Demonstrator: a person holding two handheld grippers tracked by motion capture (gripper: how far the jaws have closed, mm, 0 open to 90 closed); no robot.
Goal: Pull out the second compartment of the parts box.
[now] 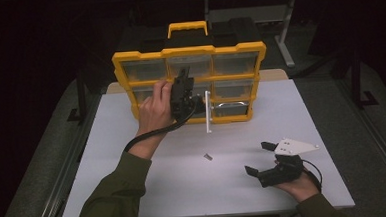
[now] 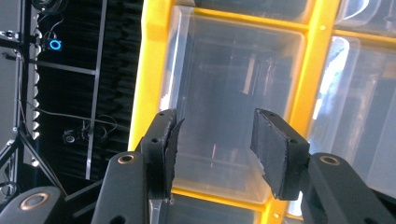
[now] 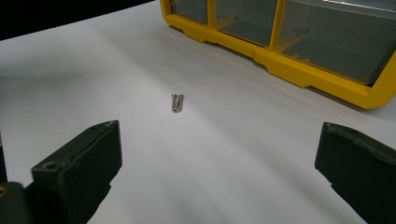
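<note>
At left, the left tongs [image 1: 183,79] are raised against the front of the yellow organiser [image 1: 139,54], which stands upright at the far side of the worktop [image 1: 135,191]. In the left gripper view the two pads [image 2: 167,149] stand part open, nothing between them and neither pressing on anything, with a clear bin [image 2: 233,84] of the case straight ahead of them and its yellow frame running along either side. That bin lies dead ahead of the left tongs, a short push away, and the left hand is by far the nearer to it. Whether the bin holds anything cannot be told through the plastic.

A white rod [image 1: 209,112] stands upright just right of the left tongs, in front of the case.

Further right and nearer the person, two small screws [image 3: 177,102] lie side by side on the bare worktop. They sit ahead of the right tongs [image 1: 263,157], well apart from them, with their long axis pointing roughly away from the jaws. The right tongs rest low over the worktop, spread wide and empty, and are the nearer pair to the screws.

The worktop is plain white and matt; the room beyond is dark, with stands and cabling just visible.
</note>
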